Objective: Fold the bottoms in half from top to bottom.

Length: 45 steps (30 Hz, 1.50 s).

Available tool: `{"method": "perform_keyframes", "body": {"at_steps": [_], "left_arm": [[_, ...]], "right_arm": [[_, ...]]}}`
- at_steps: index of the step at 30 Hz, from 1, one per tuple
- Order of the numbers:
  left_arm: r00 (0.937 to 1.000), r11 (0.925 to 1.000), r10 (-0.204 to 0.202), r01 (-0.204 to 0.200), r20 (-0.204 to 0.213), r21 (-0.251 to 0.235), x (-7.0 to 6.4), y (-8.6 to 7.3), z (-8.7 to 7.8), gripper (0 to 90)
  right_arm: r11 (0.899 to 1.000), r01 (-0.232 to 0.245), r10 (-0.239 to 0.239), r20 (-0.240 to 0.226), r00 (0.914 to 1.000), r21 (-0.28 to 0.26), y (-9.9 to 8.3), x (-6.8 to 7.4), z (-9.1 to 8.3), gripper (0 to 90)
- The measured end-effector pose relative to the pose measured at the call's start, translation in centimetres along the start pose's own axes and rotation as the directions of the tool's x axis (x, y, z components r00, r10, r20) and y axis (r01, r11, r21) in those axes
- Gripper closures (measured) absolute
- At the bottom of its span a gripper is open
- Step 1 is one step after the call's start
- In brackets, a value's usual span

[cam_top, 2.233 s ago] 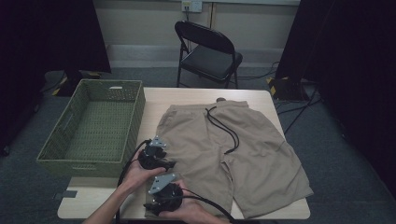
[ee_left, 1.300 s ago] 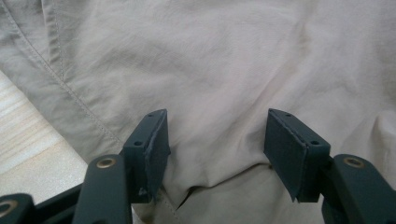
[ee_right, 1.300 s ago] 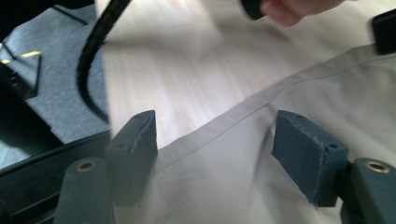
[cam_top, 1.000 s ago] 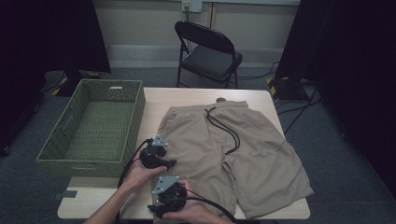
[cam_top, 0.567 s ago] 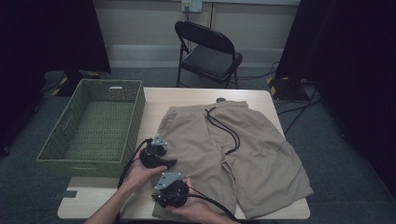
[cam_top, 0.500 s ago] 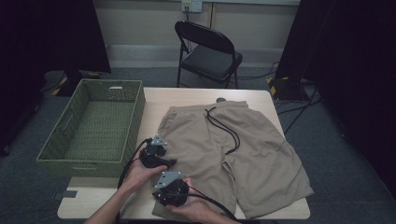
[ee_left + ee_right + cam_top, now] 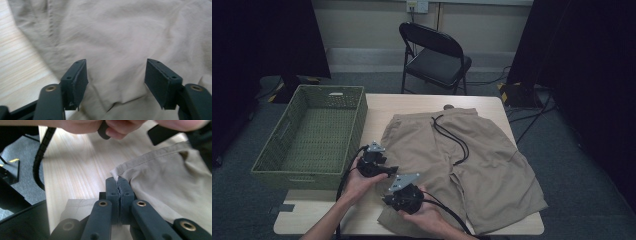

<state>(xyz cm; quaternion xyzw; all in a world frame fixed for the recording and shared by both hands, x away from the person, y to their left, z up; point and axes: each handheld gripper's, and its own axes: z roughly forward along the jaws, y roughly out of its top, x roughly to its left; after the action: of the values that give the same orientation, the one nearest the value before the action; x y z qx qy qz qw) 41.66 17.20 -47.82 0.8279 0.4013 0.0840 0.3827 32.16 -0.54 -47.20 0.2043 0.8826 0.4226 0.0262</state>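
A light wooden table point(image 7: 422, 102) is being viewed from above, standing on a grey carpeted floor point(image 7: 577, 165) in a dim room. A black folding chair point(image 7: 434, 52) is placed beyond the far edge of the table, before a pale wall point(image 7: 372, 22) with dark curtains point(image 7: 592, 65) at either side. A green woven basket point(image 7: 312, 137) is resting on the left part of the table, its near end overhanging the edge.

A pair of tan shorts point(image 7: 462, 165) is being spread flat across the right part of the table, waistband toward the chair, with a black drawstring point(image 7: 452, 140) trailing down over the fabric. The near hem is lying close to the person's side of the table.

The left gripper point(image 7: 384, 170) is being held just over the left leg of the shorts, beside the basket. In the left gripper view its fingers point(image 7: 77, 80) are being kept spread wide apart, with tan cloth lying between and beneath them and nothing pinched.

The right gripper point(image 7: 394, 192) is being held at the near left corner of the shorts. In the right gripper view its fingers point(image 7: 125, 192) are being pressed tightly together, and the hemmed corner of the shorts is being caught at their tips, with bare table wood lying just beside it. The other hand point(image 7: 100, 125) is being seen at the top of that view.
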Motion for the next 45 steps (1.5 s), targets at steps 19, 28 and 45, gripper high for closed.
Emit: {"method": "perform_keyframes", "body": {"at_steps": [19, 28, 45], "left_arm": [[0.9996, 0.9994, 0.009, -0.008, -0.025, 0.033, -0.5, -0.2, 1.2, 37.6], [0.9996, 0.9988, 0.021, -0.02, -0.017, 0.046, -0.8, -0.1, 1.5, 37.4], [0.9998, 0.9999, 0.002, -0.002, -0.02, -0.01, -0.3, 0.9, 0.6, 37.3]], "right_arm": [[0.994, -0.088, 0.095, 0.103, 0.9902, -0.071, -2.3, -4.3, -7.3, 88.7], [0.987, -0.158, 0.158, 0.228, 0.9608, -0.017, -4.5, -8.3, -5.9, 88.6], [0.992, -0.118, 0.108, 0.159, 0.9813, 0.052, -5.4, -6.3, -4.4, 88.7]]}}
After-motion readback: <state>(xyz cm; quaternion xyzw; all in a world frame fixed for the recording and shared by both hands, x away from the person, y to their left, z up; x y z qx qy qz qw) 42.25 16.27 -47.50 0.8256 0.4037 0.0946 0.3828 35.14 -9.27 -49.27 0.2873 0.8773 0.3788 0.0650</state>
